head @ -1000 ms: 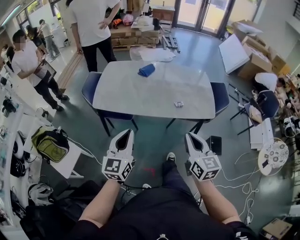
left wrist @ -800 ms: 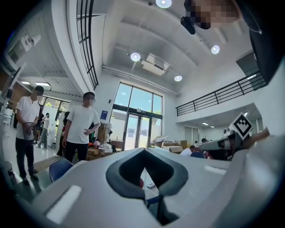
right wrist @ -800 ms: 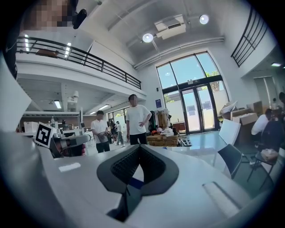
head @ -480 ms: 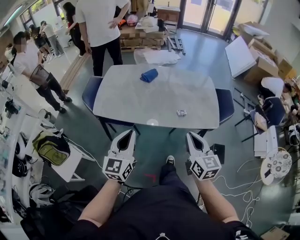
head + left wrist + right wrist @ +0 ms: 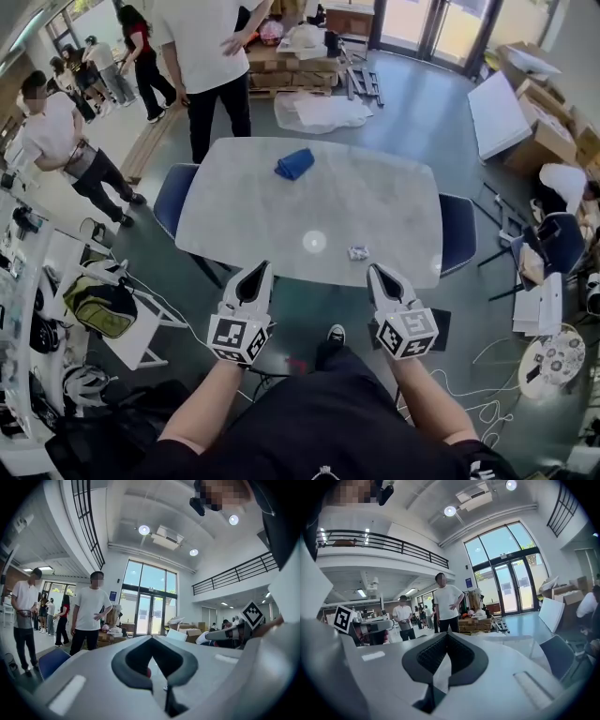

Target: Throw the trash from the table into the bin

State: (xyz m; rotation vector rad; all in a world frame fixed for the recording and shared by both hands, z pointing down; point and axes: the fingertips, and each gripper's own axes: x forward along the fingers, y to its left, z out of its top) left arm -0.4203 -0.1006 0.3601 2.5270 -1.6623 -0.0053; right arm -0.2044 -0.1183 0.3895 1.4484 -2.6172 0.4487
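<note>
A small crumpled white scrap of trash [image 5: 358, 252] lies near the front edge of the pale table [image 5: 375, 202] in the head view. A blue folded cloth [image 5: 294, 164] rests at the table's far side. My left gripper [image 5: 255, 272] [image 5: 152, 660] hovers in front of the table's near edge, left of the scrap, jaws shut and holding nothing. My right gripper [image 5: 378, 274] [image 5: 443, 660] hangs just short of the scrap and slightly right of it, also shut and holding nothing. No bin shows in any view.
Blue chairs stand at the table's left [image 5: 175, 194] and right [image 5: 459, 232] ends. One person [image 5: 211, 56] stands behind the table, others [image 5: 66, 141] at the left. Cardboard boxes [image 5: 548, 141] lie at the right, a green backpack [image 5: 101, 306] and a white stand at the left.
The table and the scrap have drawn closer to both grippers as I step forward. Both grippers stay shut and level.
</note>
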